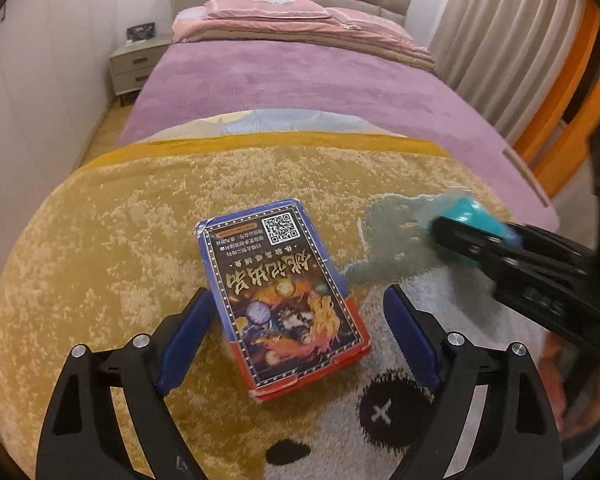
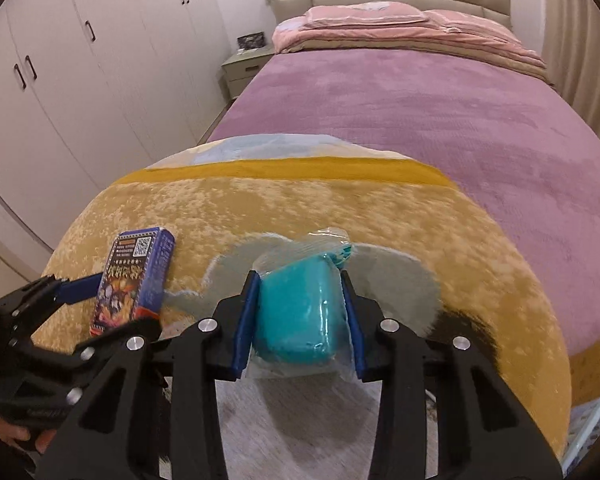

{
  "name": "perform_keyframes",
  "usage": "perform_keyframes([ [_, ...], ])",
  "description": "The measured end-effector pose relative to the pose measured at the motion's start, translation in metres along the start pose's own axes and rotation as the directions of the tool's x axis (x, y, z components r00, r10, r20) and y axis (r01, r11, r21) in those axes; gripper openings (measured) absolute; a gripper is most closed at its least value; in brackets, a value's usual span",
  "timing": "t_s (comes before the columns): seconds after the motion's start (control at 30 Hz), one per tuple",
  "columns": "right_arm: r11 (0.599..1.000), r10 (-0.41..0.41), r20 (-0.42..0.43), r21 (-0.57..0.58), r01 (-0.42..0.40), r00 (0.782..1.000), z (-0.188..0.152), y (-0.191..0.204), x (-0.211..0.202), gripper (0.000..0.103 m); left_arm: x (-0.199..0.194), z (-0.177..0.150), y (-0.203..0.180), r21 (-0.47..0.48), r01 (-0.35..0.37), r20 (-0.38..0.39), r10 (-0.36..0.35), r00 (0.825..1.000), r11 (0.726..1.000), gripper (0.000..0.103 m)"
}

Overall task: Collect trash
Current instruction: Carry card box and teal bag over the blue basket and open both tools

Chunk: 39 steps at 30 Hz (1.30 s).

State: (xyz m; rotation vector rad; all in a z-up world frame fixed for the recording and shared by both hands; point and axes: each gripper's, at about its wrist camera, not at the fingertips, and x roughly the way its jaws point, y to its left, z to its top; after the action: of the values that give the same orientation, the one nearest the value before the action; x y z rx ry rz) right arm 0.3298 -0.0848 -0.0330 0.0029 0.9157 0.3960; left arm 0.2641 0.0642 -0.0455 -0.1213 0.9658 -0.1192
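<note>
Your right gripper (image 2: 300, 322) has its blue pads pressed on one teal block in clear wrap (image 2: 296, 312), soft-edged and glossy, over the yellow plush blanket (image 2: 340, 208). Your left gripper (image 1: 296, 344) stands wide open, its fingers either side of the near end of one flat blue-and-red printed box (image 1: 284, 300) without gripping it. That makes two pieces of trash, one by each gripper.
</note>
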Motion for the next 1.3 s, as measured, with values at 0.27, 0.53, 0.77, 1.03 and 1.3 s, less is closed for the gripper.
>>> perform_keyframes([
  [0.27, 0.999, -0.031, 0.076, 0.033, 0.029, 0.997, -0.016, -0.009, -0.041, 0.035, -0.004, 0.003, -0.008, 0.019, -0.059, 0.010, 0.058, 0.998, 0.998, 0.066],
  [0.53, 0.991, -0.126, 0.173, 0.070, 0.115, 0.977, -0.032, -0.023, -0.102, 0.035, -0.039, -0.006, -0.044, 0.067, 0.044, 0.107, -0.051, 0.993, 0.997, 0.063],
  [0.77, 0.971, -0.231, 0.240, 0.124, 0.206, 0.943, -0.049, -0.052, -0.158, 0.035, -0.068, -0.012, -0.101, 0.151, 0.125, 0.179, -0.151, 0.972, 0.981, 0.063],
  [1.03, 0.924, -0.363, 0.272, 0.231, 0.306, 0.891, -0.082, -0.102, -0.218, 0.035, -0.083, -0.028, -0.189, 0.294, 0.230, 0.188, -0.292, 0.938, 0.928, 0.063],
  [1.3, 0.864, -0.442, 0.231, 0.371, 0.341, 0.867, -0.118, -0.158, -0.245, 0.035, -0.075, -0.047, -0.258, 0.384, 0.313, 0.136, -0.388, 0.911, 0.869, 0.063],
])
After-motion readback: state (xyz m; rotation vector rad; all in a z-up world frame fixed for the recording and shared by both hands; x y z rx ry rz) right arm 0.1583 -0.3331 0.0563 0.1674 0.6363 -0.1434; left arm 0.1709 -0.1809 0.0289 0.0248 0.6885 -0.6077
